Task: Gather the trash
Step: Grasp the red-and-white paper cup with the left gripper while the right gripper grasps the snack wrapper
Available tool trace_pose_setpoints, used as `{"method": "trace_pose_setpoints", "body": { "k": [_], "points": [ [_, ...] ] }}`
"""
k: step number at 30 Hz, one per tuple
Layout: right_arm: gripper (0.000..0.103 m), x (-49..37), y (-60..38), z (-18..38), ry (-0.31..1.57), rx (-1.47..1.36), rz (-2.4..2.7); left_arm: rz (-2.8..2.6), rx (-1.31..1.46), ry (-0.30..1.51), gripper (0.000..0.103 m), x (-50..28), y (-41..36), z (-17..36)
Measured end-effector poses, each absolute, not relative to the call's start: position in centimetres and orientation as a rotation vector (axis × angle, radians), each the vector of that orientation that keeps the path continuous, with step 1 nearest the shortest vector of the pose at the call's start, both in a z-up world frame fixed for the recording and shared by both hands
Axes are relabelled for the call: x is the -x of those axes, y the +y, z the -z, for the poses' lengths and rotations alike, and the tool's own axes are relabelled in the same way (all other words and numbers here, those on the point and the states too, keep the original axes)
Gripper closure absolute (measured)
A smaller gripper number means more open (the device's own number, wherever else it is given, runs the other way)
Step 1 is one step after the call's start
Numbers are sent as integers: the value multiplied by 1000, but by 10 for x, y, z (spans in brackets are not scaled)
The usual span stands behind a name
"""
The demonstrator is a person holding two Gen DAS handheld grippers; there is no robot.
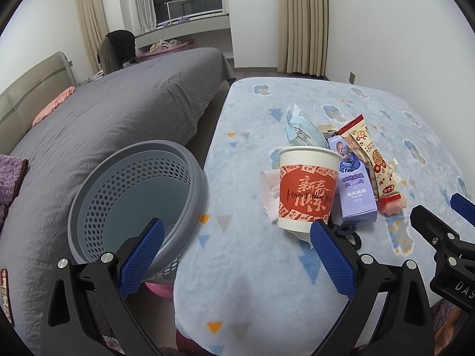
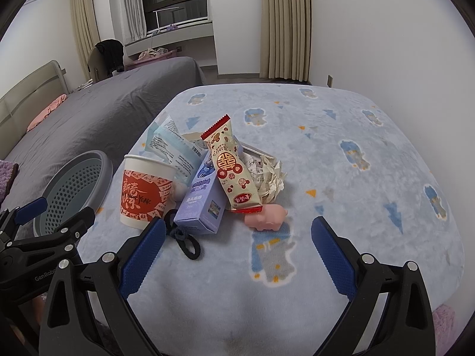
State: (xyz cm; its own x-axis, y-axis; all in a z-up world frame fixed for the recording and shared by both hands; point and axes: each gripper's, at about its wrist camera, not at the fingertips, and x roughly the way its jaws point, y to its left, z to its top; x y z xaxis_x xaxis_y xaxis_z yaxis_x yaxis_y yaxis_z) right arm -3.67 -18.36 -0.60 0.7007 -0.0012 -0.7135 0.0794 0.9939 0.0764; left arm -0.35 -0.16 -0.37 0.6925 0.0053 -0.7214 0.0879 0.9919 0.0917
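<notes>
A pile of trash lies on the light blue blanket [image 2: 341,184]: a red-and-white paper cup [image 1: 305,190] [image 2: 145,190] standing upright, a purple box [image 1: 354,190] [image 2: 202,204], a red-and-cream snack wrapper [image 1: 368,154] [image 2: 231,172], a pale blue packet [image 1: 299,130] [image 2: 172,148], crumpled paper [image 2: 267,178], a pink pig toy [image 2: 267,216] and a dark hair tie [image 2: 184,240]. A grey perforated basket [image 1: 136,204] [image 2: 71,187] sits left of the blanket. My left gripper [image 1: 237,252] is open, short of the cup. My right gripper [image 2: 237,249] is open, short of the pig toy.
A bed with a grey cover [image 1: 118,118] runs along the left behind the basket. Curtains [image 1: 302,20] and a white wall stand at the back. The right gripper [image 1: 445,222] shows at the right edge of the left wrist view.
</notes>
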Motion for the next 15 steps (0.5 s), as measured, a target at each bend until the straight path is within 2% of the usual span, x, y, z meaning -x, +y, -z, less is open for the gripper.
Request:
{"method": "trace_pose_setpoints", "body": {
  "k": [15],
  "points": [
    [9, 33, -212, 25, 813, -143, 28, 52, -125, 821, 6, -7, -7, 19]
  ]
}}
